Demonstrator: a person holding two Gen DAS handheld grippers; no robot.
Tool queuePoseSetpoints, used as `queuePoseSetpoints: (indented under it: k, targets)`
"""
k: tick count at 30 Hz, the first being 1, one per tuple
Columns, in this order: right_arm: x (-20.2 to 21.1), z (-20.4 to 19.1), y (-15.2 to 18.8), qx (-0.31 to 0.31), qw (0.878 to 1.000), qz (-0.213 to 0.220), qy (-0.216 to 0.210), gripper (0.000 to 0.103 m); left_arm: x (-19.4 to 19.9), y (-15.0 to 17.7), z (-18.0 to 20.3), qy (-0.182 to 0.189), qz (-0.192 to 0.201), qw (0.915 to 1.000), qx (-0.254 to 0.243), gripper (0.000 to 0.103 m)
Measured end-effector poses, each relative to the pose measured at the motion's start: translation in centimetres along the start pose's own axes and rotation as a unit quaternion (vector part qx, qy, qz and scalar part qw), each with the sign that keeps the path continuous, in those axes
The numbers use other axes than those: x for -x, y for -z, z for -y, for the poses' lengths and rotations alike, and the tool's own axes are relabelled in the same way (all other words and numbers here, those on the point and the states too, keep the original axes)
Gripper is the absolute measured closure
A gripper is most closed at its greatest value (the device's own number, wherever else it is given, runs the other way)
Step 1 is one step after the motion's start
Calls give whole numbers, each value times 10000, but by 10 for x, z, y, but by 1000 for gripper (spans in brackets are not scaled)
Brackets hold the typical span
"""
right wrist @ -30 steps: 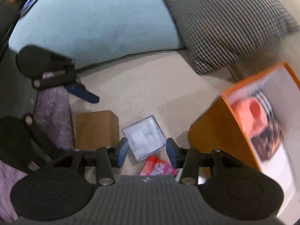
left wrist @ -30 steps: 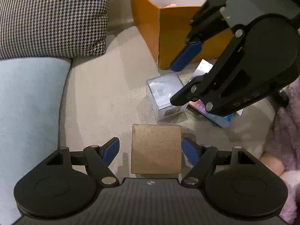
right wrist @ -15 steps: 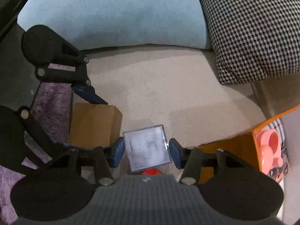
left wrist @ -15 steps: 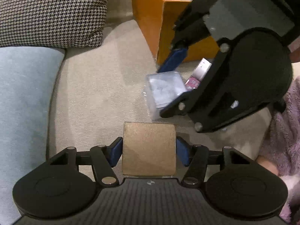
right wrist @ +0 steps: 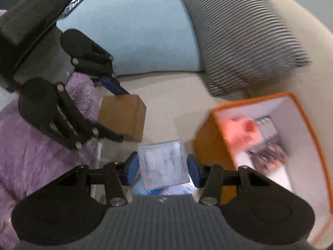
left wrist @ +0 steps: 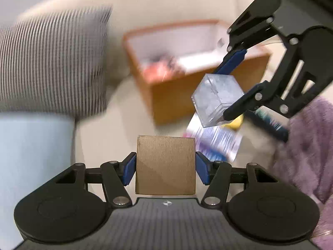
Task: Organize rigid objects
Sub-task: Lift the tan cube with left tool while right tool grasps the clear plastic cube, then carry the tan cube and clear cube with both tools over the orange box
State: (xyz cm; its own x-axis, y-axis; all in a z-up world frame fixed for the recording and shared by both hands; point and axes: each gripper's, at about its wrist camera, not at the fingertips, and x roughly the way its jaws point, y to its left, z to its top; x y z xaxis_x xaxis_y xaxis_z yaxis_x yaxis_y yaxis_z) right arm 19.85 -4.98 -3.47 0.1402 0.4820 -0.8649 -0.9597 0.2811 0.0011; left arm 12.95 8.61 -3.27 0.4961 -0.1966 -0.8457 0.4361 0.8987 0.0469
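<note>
My left gripper (left wrist: 165, 166) is shut on a brown cardboard cube (left wrist: 165, 164), its blue pads pressing both sides, and holds it off the beige sofa seat. The right wrist view shows the same cube (right wrist: 122, 116) between the left gripper's fingers (right wrist: 114, 87). My right gripper (right wrist: 162, 167) is shut on a clear plastic cube box (right wrist: 163, 164), also lifted. From the left wrist view that clear box (left wrist: 216, 100) hangs in front of the orange box (left wrist: 181, 95). The orange box (right wrist: 208, 145) stands open, white inside, with a pink item and dark items in it.
A black-and-white patterned pillow (left wrist: 52, 62) and a light blue cushion (left wrist: 31, 145) lie to the left. Flat colourful packets (left wrist: 214, 143) rest on the seat below the clear box. Purple fluffy fabric (left wrist: 301, 145) is at the right.
The left gripper closed on the brown cube and lifted it. The right gripper took hold of the clear box and raised it off the seat. The orange box's inside has come into the left view.
</note>
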Motion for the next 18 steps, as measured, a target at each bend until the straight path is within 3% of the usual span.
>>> queuePoseSetpoints:
  k: [4,9,14,18]
  targets:
    - [52,25,14,-211,9988,185,412,51,24,-53,10,322,386,9965,-662,35]
    - [75,60,33,-342,9933,102,1100,51,9,-126,29,441,486,9802,-1870,35]
    - [65,109,51,-828,9876,43,1336,52,-40,-180,35,959,173,9650,-2435,35]
    - [50,135,64,-1130,9858,-2,1242,52,-95,-197,33,1191,-355,9541,-2726,35]
